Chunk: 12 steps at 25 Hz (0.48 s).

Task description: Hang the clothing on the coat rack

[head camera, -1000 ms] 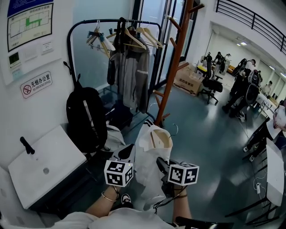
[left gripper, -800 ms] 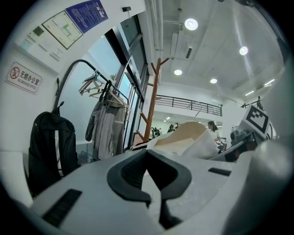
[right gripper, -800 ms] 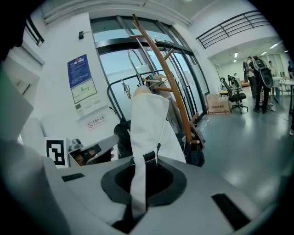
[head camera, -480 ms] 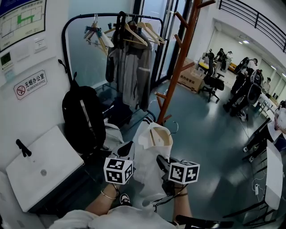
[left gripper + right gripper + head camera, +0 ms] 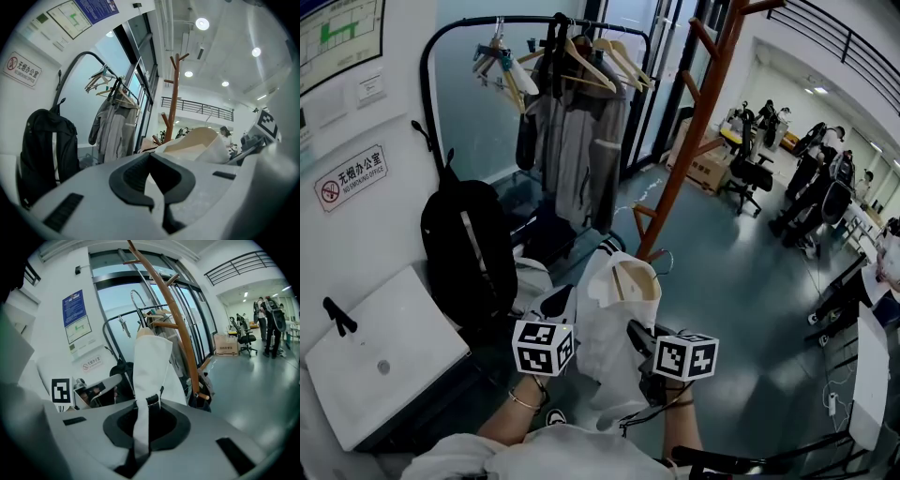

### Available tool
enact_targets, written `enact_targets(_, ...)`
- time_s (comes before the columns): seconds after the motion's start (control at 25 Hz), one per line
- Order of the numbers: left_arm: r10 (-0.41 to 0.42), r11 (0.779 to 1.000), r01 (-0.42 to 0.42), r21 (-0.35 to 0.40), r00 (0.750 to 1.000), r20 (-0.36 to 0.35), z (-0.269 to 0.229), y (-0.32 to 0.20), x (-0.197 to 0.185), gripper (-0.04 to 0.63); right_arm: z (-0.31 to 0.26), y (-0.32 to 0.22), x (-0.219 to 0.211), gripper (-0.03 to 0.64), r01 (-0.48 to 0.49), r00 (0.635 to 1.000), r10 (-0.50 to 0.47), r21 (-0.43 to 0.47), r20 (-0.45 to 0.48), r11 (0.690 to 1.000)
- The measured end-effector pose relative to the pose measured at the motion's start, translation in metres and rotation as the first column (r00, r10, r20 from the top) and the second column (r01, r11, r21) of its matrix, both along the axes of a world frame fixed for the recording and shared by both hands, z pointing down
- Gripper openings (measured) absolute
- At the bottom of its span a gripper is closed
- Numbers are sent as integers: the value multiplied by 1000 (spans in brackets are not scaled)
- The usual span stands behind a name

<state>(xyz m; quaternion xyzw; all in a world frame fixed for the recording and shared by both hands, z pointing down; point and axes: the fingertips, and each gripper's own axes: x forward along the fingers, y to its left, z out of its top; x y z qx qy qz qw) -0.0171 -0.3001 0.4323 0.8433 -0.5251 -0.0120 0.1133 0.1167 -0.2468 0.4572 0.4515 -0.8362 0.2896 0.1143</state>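
A white garment (image 5: 614, 328) hangs on a wooden hanger (image 5: 635, 286) in front of me, held up between both grippers. My left gripper (image 5: 574, 305) is shut at the garment's left shoulder, with pale cloth between its pads (image 5: 152, 157). On the other side, my right gripper (image 5: 636, 336) is shut on a strip of the same garment (image 5: 150, 366), which rises straight out of its jaws. The orange-brown wooden coat rack (image 5: 698, 112) stands ahead and slightly right, apart from the garment. It also shows in the left gripper view (image 5: 174, 103) and the right gripper view (image 5: 180, 329).
A black clothes rail (image 5: 441, 75) with hangers and grey coats (image 5: 577, 141) stands left of the coat rack. A black backpack (image 5: 469, 248) hangs beside a white table (image 5: 384, 356). Cardboard boxes (image 5: 708, 169), office chairs and people (image 5: 806, 178) are further back right.
The coat rack and clothes rail have grown larger and slid right in the head view. Both grippers keep their hold on the garment, and the left one has dropped slightly left.
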Motion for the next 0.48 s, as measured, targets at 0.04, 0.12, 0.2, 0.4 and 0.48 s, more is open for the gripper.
enact_targets(0.04, 1, 1000, -1, -2, 1000, -1, 1, -6, 0, 8, 0, -6, 0, 29, -1, 1000, 1, -1, 0, 1000)
enact_targets(0.12, 3, 1000, -3, -8, 1000, -4, 3, -18, 0, 8, 1, -15, -1, 29, 2, 1000, -2, -2, -4, 1000)
enact_targets(0.2, 6, 1000, -6, -12, 1000, -6, 5, -29, 2, 8, 2, -24, -2, 29, 8, 1000, -8, -3, -8, 1000)
enact_targets(0.4, 11, 1000, -12, -15, 1000, -17, 8, -54, 7, 8, 5, -45, 2, 29, 8, 1000, -9, -10, -19, 1000)
enact_targets(0.48, 6, 1000, -6, -19, 1000, -22, 10, -63, 6, 8, 7, -51, 4, 29, 11, 1000, -11, -12, -19, 1000)
